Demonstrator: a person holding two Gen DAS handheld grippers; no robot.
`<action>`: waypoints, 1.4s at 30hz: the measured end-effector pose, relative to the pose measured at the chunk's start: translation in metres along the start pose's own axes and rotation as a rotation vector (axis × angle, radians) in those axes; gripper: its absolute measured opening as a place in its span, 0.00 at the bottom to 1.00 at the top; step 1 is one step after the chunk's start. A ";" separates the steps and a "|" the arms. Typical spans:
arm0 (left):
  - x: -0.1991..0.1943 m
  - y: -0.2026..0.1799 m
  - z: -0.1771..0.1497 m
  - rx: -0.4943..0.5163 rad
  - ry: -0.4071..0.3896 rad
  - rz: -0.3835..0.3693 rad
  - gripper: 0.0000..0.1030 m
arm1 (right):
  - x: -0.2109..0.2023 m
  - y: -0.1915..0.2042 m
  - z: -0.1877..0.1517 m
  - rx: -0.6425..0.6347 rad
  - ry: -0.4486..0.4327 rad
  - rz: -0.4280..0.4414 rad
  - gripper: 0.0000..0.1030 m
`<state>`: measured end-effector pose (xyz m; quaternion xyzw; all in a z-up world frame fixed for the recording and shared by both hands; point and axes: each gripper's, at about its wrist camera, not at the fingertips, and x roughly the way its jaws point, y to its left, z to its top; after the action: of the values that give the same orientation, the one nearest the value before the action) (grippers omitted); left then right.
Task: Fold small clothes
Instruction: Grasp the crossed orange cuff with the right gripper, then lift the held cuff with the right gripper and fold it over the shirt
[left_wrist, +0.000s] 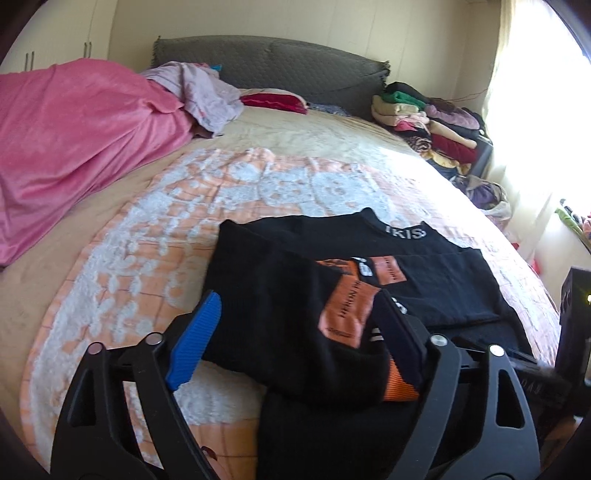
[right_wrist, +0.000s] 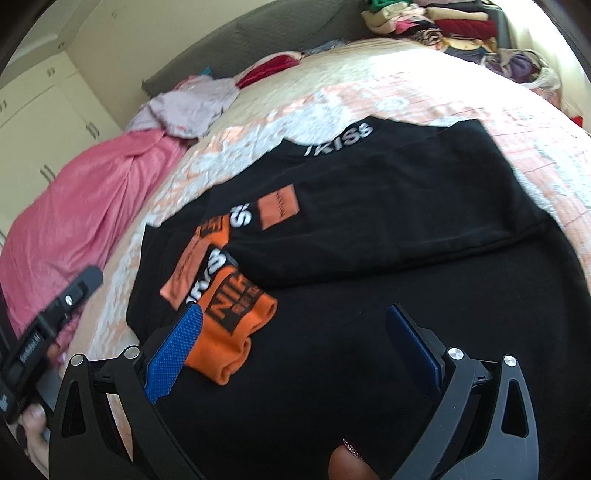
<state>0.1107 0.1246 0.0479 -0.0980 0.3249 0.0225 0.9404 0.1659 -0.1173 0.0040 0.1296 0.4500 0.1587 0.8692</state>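
Shirt: your black top (right_wrist: 369, 229) lies partly folded on the bed (left_wrist: 258, 177).
Left gripper (left_wrist: 299, 332): fingers spread wide, sleeve between, unpressed.
Right gripper (right_wrist: 295, 350): fingers apart, gripping nothing.

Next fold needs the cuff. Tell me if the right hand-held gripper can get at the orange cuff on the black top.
Probably yes. The right hand-held gripper stands open just above the black top, and the orange cuff lies on top of the cloth beside its blue pad, with nothing covering it.
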 end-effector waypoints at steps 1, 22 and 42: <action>0.000 0.004 0.001 -0.007 0.000 0.010 0.80 | 0.005 0.005 -0.003 -0.008 0.014 0.009 0.95; -0.019 0.066 0.011 -0.126 -0.036 0.133 0.89 | 0.032 0.031 -0.008 0.007 -0.020 0.117 0.21; -0.035 0.065 0.015 -0.144 -0.077 0.124 0.90 | -0.026 0.031 0.066 -0.179 -0.184 0.006 0.12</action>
<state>0.0856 0.1918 0.0700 -0.1439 0.2915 0.1078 0.9395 0.2010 -0.1044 0.0717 0.0669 0.3519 0.1882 0.9145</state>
